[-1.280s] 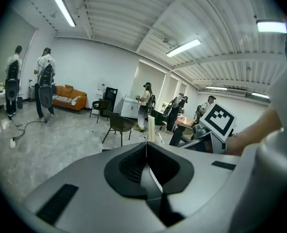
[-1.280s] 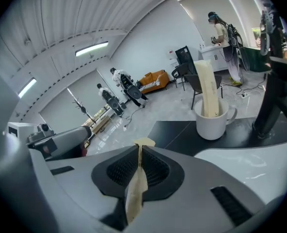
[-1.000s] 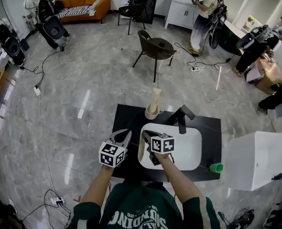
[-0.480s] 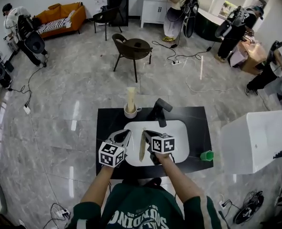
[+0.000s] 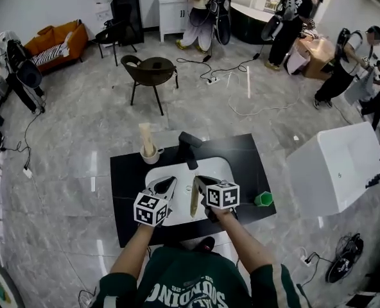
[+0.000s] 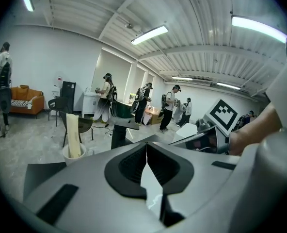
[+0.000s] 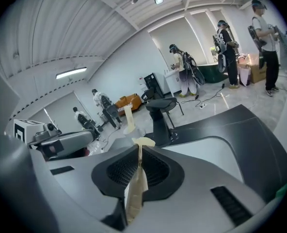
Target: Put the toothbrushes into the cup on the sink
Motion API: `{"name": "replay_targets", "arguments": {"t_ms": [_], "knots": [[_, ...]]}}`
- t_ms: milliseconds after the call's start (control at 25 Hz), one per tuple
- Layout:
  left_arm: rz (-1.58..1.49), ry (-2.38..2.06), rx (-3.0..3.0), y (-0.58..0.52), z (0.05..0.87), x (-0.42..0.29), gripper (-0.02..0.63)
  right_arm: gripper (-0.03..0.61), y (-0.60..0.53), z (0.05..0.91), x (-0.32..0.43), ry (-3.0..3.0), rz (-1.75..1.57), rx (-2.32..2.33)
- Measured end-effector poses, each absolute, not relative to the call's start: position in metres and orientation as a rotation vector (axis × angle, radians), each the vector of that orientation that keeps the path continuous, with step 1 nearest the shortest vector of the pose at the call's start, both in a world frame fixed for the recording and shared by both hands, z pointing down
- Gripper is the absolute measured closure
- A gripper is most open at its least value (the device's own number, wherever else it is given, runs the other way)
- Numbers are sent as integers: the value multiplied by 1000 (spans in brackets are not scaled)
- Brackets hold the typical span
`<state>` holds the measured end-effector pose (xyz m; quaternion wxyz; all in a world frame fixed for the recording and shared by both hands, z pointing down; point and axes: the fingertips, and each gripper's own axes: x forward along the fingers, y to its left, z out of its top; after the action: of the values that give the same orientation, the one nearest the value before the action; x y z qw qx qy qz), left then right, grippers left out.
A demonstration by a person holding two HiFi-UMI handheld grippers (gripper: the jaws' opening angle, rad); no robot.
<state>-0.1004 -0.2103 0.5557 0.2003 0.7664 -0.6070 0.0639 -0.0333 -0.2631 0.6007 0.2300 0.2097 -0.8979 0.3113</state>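
Pinched tight on a cream toothbrush [image 7: 135, 178], the right gripper [image 7: 139, 152] has kept its hold over the past second. Its jaws stand narrow, the brush's top pokes out above the tips, and the rest hangs below them. In the head view the same toothbrush [image 5: 194, 201] hangs under the right gripper [image 5: 200, 181], over the near part of the white sink [image 5: 219, 172], just below the middle of the frame. The left gripper [image 5: 167, 183] sits just to its left. In its own view the left gripper [image 6: 147, 147] has its jaws met at the tips with nothing between them.

What has changed is the layout around them. Both grippers have held nearly the same spot in the head view, while the black counter [image 5: 241, 162] has swung beneath them. A second ago the cup stood straight above the right gripper in the frame. Now the cup [image 5: 150, 154] lies to the upper left of both grippers, left of the faucet [image 5: 189, 147], with a second toothbrush [image 5: 145, 136] standing upright in it.

One brush therefore looks already delivered, and this one's carry looks unfinished, since brush and cup are well apart. The next move probably calls for travel toward the upper left and righting the brush over the rim without knocking the standing one.
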Motion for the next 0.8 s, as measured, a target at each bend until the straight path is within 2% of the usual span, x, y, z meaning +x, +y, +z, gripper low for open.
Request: {"name": "replay_targets", "arguments": {"t_ms": [480,800], "knots": [[224,-1560,2275,-257,549,-8,601,525,-295,576,73,-2557,825,786],[257,-1476,2351,-270,549,59,603,525,-321,528,175,-2680,726,948]]}}
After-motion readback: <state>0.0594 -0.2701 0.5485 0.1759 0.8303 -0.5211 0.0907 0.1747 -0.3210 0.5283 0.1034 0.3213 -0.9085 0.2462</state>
